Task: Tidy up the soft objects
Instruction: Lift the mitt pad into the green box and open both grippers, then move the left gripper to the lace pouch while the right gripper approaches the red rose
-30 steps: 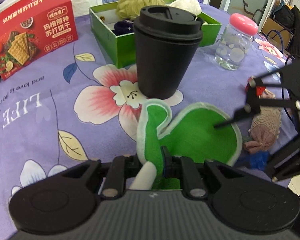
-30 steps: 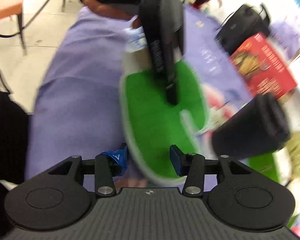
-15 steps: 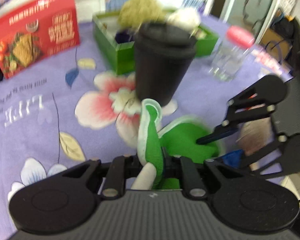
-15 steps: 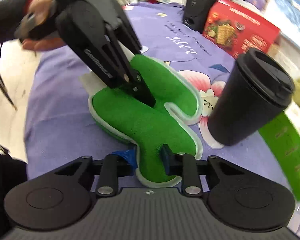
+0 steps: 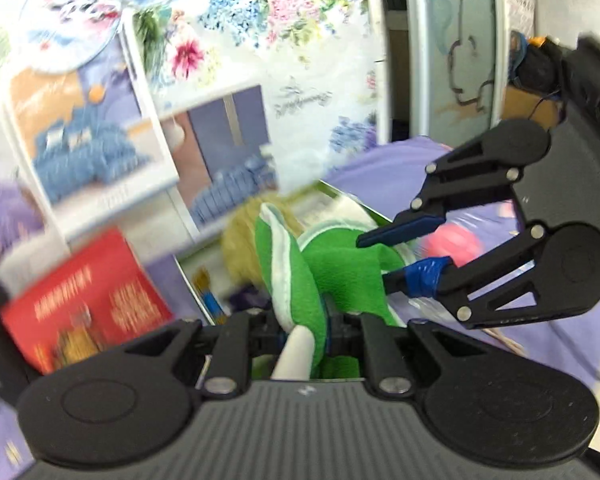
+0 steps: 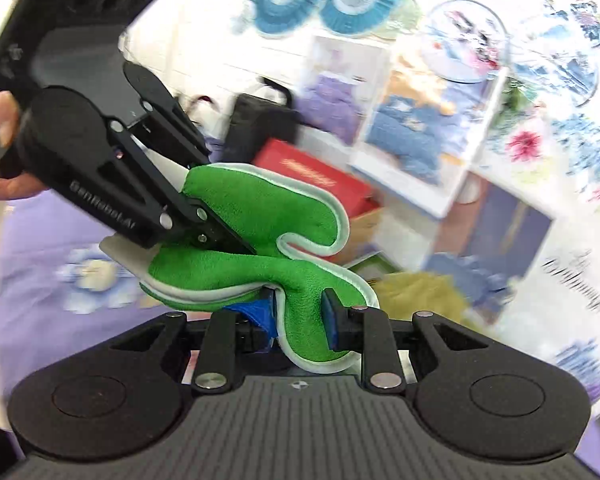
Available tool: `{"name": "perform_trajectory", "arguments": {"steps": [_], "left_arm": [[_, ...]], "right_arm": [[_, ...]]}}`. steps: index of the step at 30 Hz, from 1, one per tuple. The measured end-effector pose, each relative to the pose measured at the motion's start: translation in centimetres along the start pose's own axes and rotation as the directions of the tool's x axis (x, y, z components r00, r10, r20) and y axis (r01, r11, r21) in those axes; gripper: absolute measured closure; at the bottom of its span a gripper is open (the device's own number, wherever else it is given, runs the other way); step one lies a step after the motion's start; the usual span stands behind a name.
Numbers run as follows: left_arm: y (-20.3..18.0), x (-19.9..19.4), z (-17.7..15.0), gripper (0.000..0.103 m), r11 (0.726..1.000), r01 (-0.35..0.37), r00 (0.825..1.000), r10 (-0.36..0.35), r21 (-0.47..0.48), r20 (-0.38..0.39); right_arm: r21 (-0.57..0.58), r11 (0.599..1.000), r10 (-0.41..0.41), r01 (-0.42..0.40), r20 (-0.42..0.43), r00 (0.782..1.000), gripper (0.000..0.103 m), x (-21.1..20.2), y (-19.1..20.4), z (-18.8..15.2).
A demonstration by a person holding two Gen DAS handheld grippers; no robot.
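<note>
A green plush cactus with white edging (image 6: 260, 240) hangs in the air between both grippers. My left gripper (image 5: 300, 320) is shut on one end of the plush (image 5: 296, 268). My right gripper (image 6: 300, 312) is shut on its other arm. Each gripper shows in the other's view: the right one (image 5: 404, 256) and the left one (image 6: 220, 232). The green box (image 5: 204, 288) with a yellow-green fluffy ball (image 5: 240, 236) lies beyond the plush.
A red cracker box (image 5: 84, 304) stands at the left on the purple flowered tablecloth (image 5: 540, 340). A pink-lidded jar (image 5: 456, 244) is partly hidden behind the right gripper. A black bag (image 6: 260, 128) sits behind. The view is blurred.
Both grippers have lifted the green plush off the table and carried it up toward the green box. The right gripper has closed on the plush; the black cup has left view.
</note>
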State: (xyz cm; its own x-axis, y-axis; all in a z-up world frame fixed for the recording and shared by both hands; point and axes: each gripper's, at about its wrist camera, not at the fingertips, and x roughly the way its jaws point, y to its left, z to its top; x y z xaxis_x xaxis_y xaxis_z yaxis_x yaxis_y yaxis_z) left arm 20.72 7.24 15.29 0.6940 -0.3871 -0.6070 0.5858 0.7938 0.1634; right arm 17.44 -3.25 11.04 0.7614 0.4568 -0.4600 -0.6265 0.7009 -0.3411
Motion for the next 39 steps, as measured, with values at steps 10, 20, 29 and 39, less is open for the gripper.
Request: {"name": "perform_trajectory", "arguments": {"steps": [10, 20, 29, 39], "left_arm": [[8.4, 13.0, 3.8, 0.027, 0.986, -0.025, 0.993, 0.005, -0.163, -0.12], [10.3, 11.7, 3.4, 0.026, 0.97, -0.141, 0.984, 0.114, -0.2, -0.139], [5.3, 3.9, 4.2, 0.024, 0.985, -0.143, 0.989, 0.14, -0.101, -0.04], [-4.0, -4.3, 0.2, 0.019, 0.991, -0.134, 0.99, 0.133, 0.015, 0.034]], "right_arm": [[-0.042, 0.999, -0.009, -0.005, -0.324, 0.946, 0.088, 11.1, -8.9, -1.9], [-0.005, 0.999, -0.036, 0.037, -0.341, 0.939, 0.085, 8.8, -10.4, -3.8], [-0.015, 0.996, -0.088, 0.087, -0.278, 0.957, 0.083, 2.9, -9.3, -1.7], [-0.059, 0.985, -0.17, 0.161, -0.21, 0.963, 0.08, -6.7, -4.3, -1.2]]}}
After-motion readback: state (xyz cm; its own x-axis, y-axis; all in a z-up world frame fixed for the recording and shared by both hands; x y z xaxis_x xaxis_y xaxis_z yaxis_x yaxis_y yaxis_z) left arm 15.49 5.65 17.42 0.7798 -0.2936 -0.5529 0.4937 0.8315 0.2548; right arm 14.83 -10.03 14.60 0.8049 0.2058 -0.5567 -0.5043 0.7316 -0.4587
